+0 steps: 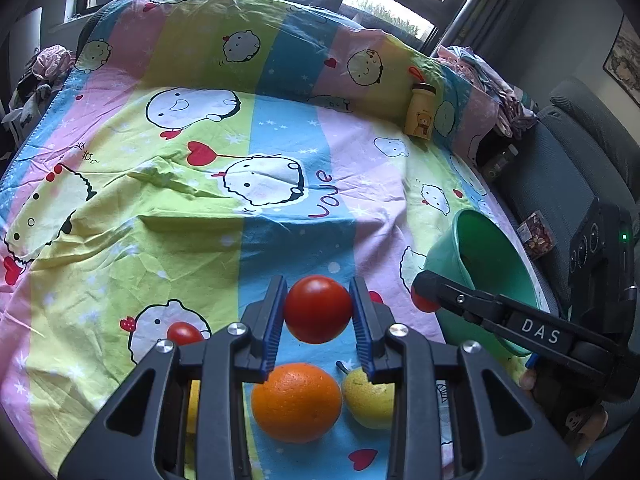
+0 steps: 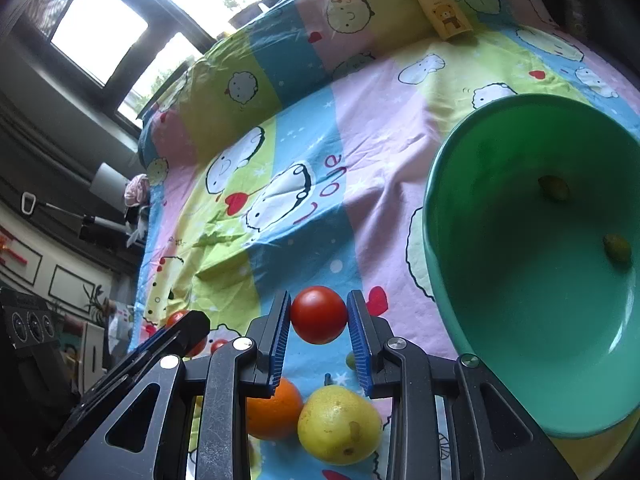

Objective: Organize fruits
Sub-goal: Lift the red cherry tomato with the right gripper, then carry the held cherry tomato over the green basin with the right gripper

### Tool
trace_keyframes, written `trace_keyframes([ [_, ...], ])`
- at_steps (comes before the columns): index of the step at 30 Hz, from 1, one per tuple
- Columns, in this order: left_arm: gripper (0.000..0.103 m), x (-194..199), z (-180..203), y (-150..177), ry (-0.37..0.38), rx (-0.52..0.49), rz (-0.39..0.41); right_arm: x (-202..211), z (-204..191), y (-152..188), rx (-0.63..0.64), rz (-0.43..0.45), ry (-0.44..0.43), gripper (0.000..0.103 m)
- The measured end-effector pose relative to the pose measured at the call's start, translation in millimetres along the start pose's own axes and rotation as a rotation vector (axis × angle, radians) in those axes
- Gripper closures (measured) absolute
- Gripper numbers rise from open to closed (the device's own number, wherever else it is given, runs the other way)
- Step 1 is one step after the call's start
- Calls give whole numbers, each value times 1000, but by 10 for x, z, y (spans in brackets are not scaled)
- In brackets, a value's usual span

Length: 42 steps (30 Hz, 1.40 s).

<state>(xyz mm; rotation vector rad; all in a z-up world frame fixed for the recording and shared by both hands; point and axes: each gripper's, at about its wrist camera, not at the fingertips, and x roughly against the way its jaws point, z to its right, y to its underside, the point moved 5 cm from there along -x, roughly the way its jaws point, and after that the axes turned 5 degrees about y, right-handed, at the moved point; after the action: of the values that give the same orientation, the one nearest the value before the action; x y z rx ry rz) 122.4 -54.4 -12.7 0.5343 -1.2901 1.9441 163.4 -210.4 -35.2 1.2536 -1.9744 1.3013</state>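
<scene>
Both grippers same build: left gripper [image 1: 318, 312] and right gripper [image 2: 319, 316] have black plastic linkage arms with triangular cutouts, silver round pivot screws, blue ribbed pads on the fingers. Right gripper side shows white "DAS" lettering, a black body with round dials and a green LED
</scene>
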Motion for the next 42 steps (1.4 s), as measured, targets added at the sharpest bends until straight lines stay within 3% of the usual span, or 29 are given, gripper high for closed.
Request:
trace_keyframes([
  [14, 71, 71, 305, -83, 70, -42, 40, 294, 224, -125, -71, 88, -53, 72],
  [42, 71, -416, 1163, -194, 190, -157, -26, 479, 1115, -324, -321, 165, 28, 72],
])
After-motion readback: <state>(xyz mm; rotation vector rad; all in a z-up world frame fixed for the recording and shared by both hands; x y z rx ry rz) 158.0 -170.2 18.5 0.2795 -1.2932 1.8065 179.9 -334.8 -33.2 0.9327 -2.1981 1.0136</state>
